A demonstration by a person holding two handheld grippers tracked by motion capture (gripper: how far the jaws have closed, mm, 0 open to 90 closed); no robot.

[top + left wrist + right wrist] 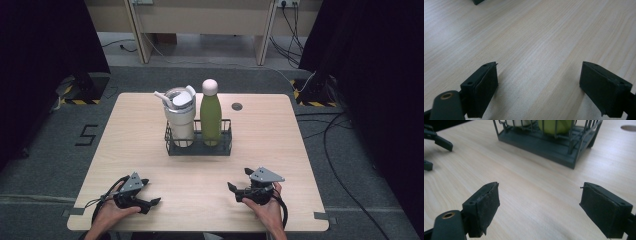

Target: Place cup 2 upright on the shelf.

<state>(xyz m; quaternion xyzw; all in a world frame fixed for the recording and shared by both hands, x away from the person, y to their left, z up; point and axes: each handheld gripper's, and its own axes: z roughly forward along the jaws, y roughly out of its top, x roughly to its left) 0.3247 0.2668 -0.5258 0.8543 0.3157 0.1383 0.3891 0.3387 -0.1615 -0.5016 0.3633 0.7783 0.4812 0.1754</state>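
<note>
Your left gripper (150,197): jaws apart, nothing between | your right gripper (239,181): jaws apart, nothing between | both near the rack (199,148) holding the bottle (210,117).

Overhead view; two low table (210,175) close-ups

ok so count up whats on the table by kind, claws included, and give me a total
wire rack: 1
white tumbler: 1, standing in the rack
green bottle: 1, standing in the rack
claws: 2, left claw and right claw, both open with nothing between the jaws
total: 5
</note>
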